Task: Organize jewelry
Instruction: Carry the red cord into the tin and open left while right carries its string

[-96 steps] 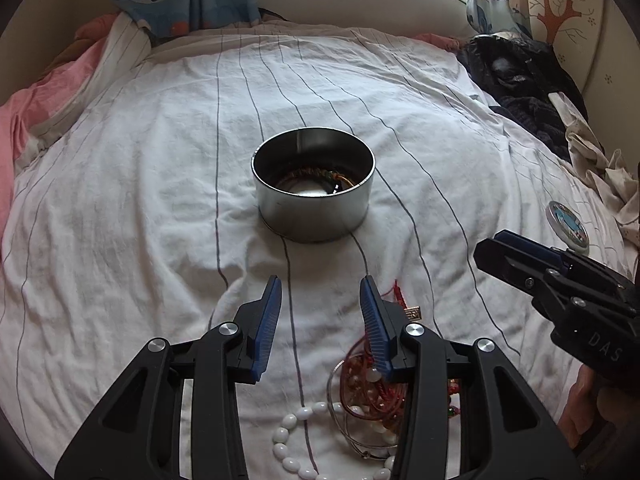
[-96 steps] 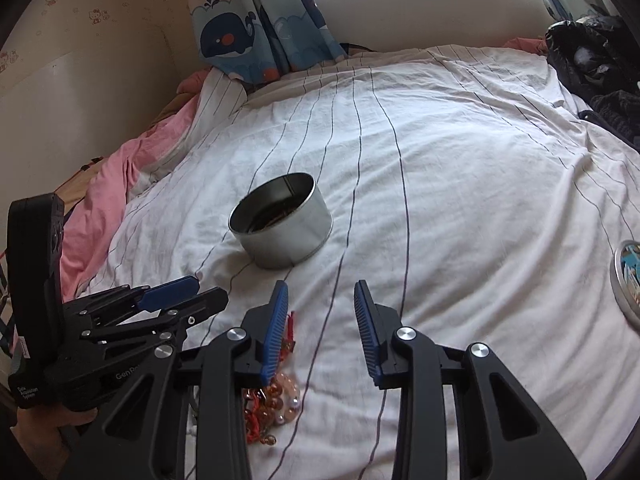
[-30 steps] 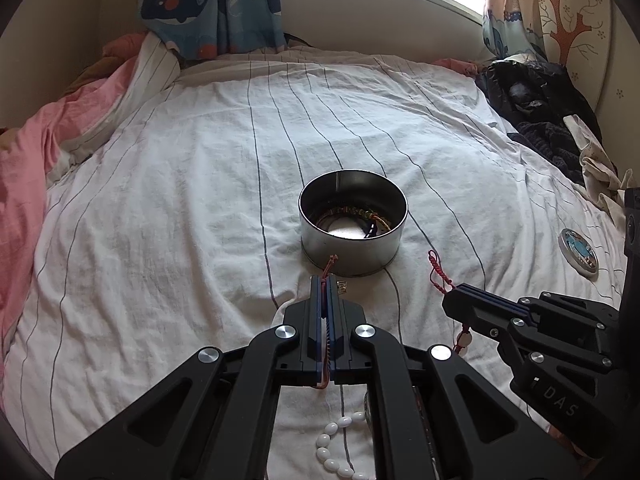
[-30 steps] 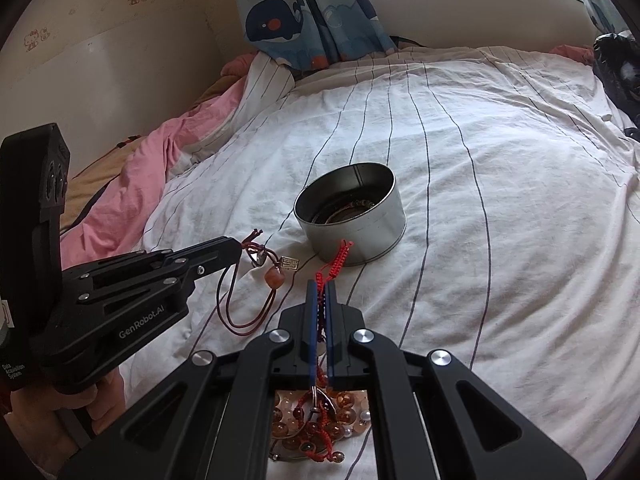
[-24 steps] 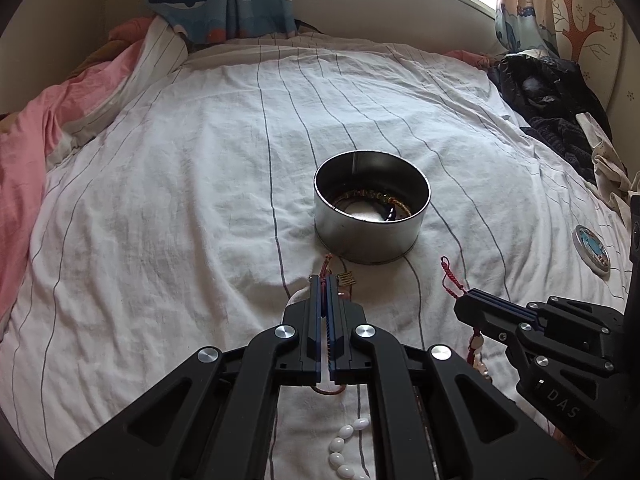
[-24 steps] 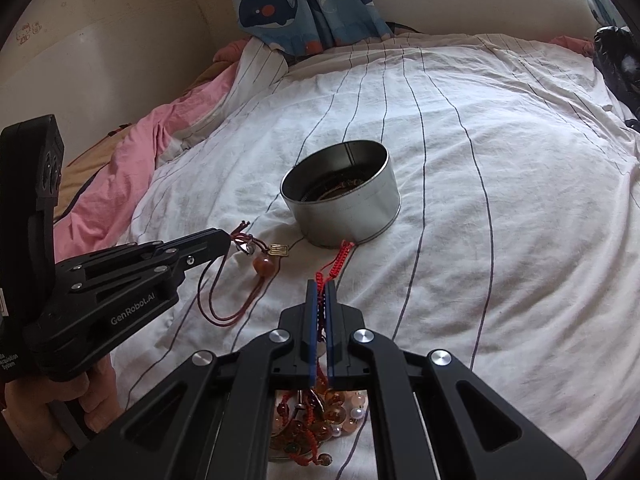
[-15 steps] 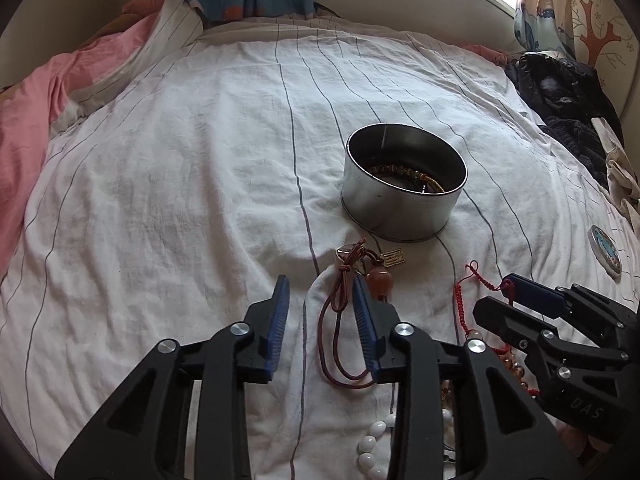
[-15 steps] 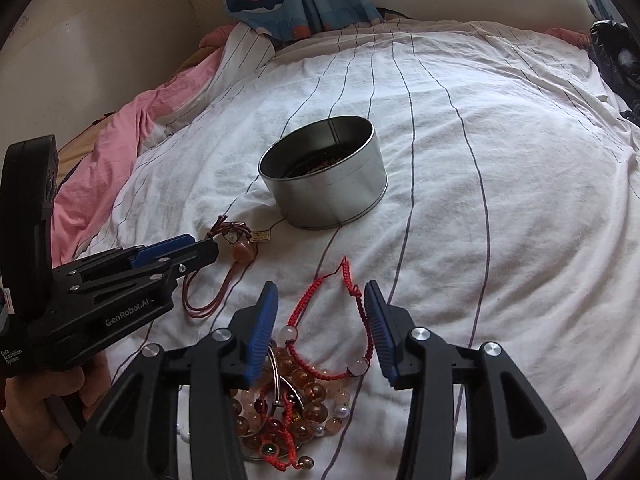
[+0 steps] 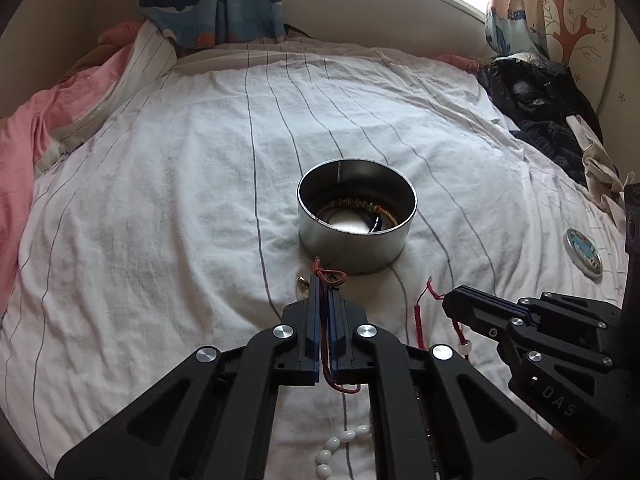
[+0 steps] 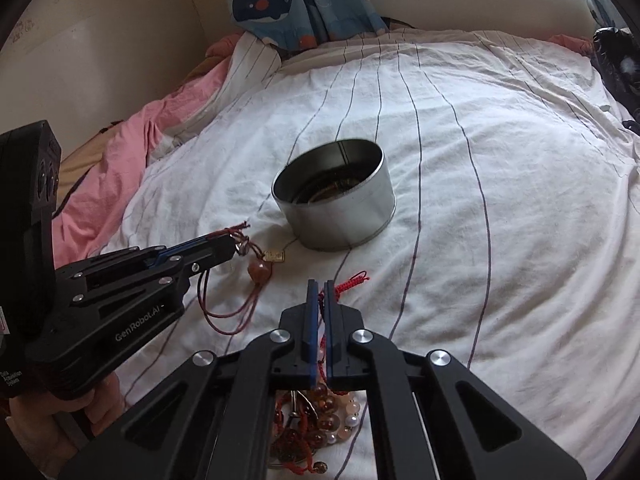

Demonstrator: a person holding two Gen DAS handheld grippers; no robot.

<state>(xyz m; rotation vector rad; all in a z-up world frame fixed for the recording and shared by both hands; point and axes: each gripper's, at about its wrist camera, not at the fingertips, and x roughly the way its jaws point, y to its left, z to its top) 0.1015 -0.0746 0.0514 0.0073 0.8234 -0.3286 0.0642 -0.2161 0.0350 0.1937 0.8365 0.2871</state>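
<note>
A round metal tin (image 9: 357, 216) stands open on the striped white bed sheet (image 9: 160, 208), with a beaded bracelet inside; it also shows in the right wrist view (image 10: 336, 196). My left gripper (image 9: 323, 280) is shut on a dark red cord necklace (image 10: 240, 296) with an orange bead (image 10: 259, 268) and a small gold tag (image 10: 275, 256). My right gripper (image 10: 319, 284) is shut on a red braided string bracelet (image 10: 352, 281), just short of the tin. A pile of beaded jewelry (image 10: 320, 436) lies under the right gripper.
A white bead strand (image 9: 340, 444) lies near the front edge. The tin's round lid (image 9: 583, 253) lies at the right. Dark clothes (image 9: 536, 100) are heaped at the far right, a pink blanket (image 9: 24, 140) at the left.
Half a second ago both grippers were open with the cords lying on the sheet. Both have now shut on their cords and lifted them toward the tin.
</note>
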